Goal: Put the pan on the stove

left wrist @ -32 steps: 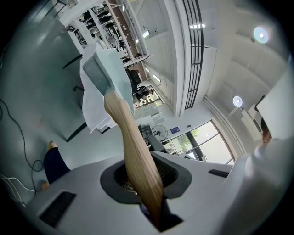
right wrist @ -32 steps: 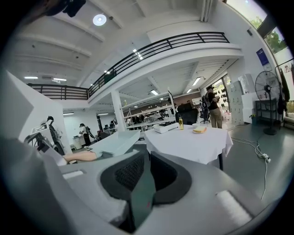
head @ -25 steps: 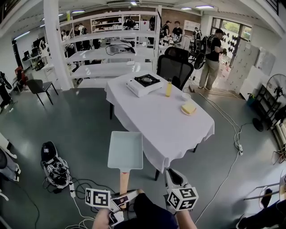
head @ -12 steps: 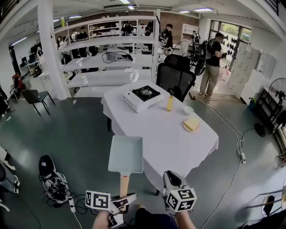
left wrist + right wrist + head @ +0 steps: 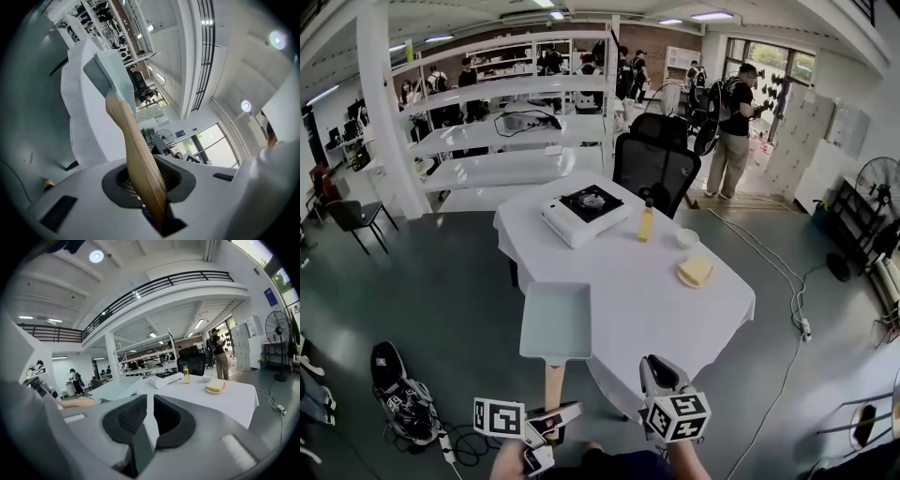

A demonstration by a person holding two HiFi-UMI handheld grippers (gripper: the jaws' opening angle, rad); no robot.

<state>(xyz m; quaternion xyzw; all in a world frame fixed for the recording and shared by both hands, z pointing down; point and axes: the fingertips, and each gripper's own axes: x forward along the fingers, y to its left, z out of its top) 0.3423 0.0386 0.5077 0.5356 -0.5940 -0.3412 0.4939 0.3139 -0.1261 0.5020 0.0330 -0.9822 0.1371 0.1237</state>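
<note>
The left gripper (image 5: 555,419) has its fingers clenched on the wooden handle (image 5: 553,380) of the pan (image 5: 556,322). The pan is a pale, square one, held in the air with its handle pointing back toward the person. It hangs over the near left edge of the tabletop (image 5: 647,300), which is covered by a white cloth. In the left gripper view the handle (image 5: 136,159) runs out from between the fingers to the pan (image 5: 110,75).

The stove (image 5: 584,214) sits at the far left of the tabletop, well apart from the pan, and its burner carries nothing. Just right of it stands a bottle (image 5: 645,223) of yellow liquid. Further right are a small white bowl (image 5: 686,238) and a plate (image 5: 695,272) carrying a yellow block. A black chair (image 5: 654,169) stands behind the far edge.

The right gripper (image 5: 652,370) hovers to the right of the handle, near the person. Its fingers are drawn almost together and grasp nothing (image 5: 149,423).
</note>
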